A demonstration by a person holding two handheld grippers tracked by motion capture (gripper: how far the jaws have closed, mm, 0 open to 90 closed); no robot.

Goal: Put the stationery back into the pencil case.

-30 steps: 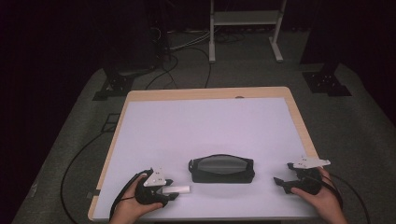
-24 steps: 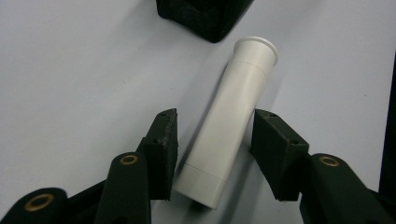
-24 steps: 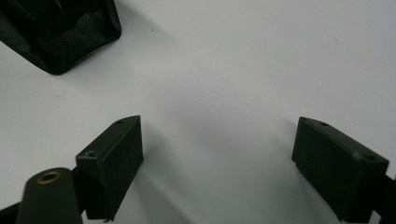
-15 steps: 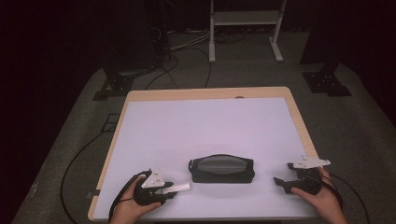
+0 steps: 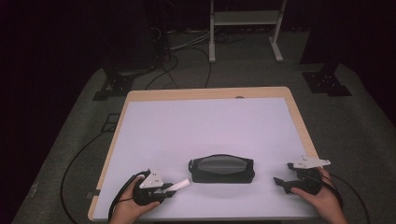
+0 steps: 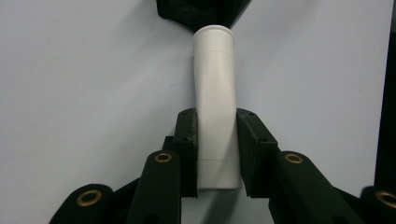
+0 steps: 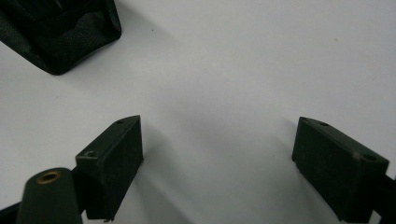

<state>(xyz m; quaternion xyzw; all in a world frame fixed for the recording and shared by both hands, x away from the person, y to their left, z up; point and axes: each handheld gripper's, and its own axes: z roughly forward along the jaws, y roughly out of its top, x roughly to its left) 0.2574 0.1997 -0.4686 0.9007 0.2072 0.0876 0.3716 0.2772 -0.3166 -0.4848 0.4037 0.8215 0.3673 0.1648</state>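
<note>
Left gripper (image 6: 217,154) clamps white tube (image 6: 215,102) between its jaws.

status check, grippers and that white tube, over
Left gripper just closed, shut on white tube. Right gripper open, empty. Black pouch lies between them, tube's cap end near it. Nothing in the way.

The high view looks forward and down from above the bench's (image 5: 140,140) near edge, while each hand-held gripper's camera sits close over the white top, looking along its jaws, and all three views share the black pouch (image 5: 222,169).
</note>
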